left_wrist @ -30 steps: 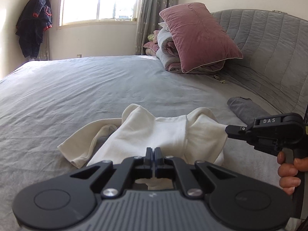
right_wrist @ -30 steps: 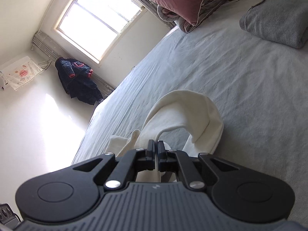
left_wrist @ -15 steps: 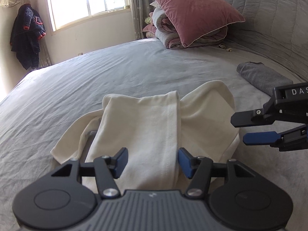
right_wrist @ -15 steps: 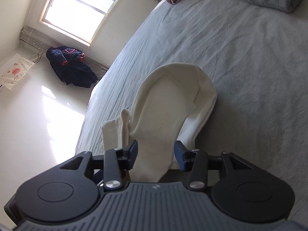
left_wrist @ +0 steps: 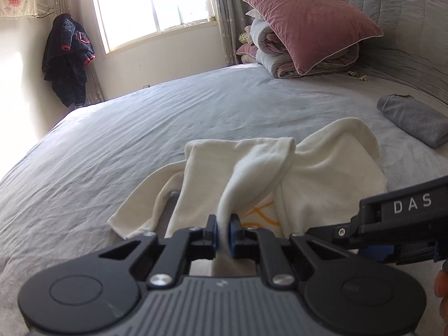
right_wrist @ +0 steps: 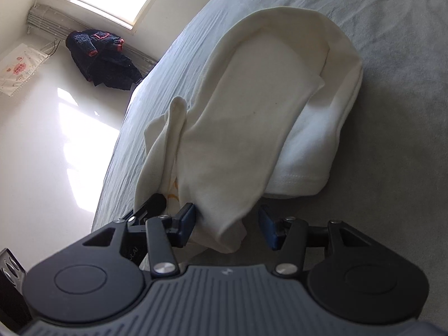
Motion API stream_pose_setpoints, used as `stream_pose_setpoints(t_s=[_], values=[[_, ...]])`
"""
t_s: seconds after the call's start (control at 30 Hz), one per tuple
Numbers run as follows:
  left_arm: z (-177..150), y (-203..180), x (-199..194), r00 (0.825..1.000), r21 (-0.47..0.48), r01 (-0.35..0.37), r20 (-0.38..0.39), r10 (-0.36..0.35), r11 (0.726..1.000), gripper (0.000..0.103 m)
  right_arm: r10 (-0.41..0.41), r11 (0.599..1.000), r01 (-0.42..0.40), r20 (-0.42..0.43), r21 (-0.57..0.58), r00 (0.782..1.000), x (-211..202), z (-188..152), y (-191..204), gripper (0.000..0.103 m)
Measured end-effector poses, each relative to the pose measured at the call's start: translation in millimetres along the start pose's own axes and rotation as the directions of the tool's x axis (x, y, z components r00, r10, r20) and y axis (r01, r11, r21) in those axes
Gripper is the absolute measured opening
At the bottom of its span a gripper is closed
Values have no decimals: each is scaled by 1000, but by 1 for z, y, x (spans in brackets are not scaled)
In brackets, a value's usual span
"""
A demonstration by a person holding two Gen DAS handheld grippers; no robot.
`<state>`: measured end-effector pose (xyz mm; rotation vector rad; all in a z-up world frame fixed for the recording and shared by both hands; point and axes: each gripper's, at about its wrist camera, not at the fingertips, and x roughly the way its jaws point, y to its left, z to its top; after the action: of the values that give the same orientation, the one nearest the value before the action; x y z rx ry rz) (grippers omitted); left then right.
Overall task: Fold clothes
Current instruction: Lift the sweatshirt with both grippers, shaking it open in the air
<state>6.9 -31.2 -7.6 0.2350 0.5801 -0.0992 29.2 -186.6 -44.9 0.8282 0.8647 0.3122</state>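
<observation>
Grey bed (left_wrist: 117, 140) carries a pink pillow (left_wrist: 305, 19) and folded grey cloth (left_wrist: 411, 120) (well apart), while the rumpled cream shirt (left_wrist: 330, 168) lies near, pinched by the left claw (left_wrist: 223, 231), right claw (right_wrist: 226, 224) spread.

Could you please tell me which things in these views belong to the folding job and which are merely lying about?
Part of the job:
cream shirt
left claw, shut on it
right claw, open around it

Lying about:
folded grey cloth
pink pillow
rolled duvet
dark jacket
</observation>
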Motion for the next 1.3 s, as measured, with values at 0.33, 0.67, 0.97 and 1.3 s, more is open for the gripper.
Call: stream_pose_setpoints(t_s=[0.33, 0.67, 0.97, 1.3], values=[[-23, 57, 6, 998, -134, -51, -49, 44, 990, 6, 23, 998, -24, -23, -57, 999, 24, 0, 16, 54], [-24, 85, 12, 993, -305, 87, -48, -107, 948, 5, 12, 976, 7, 85, -218, 996, 14, -8, 20, 27], [-23, 116, -24, 949, -409, 310, 85, -303, 858, 5, -117, 926, 242, 389, -290, 914, -37, -19, 39, 10], [-29, 121, -74, 864, -404, 503, 199, -463, 764, 5, -179, 852, 415, 567, -319, 804, -97, 22, 94, 9]])
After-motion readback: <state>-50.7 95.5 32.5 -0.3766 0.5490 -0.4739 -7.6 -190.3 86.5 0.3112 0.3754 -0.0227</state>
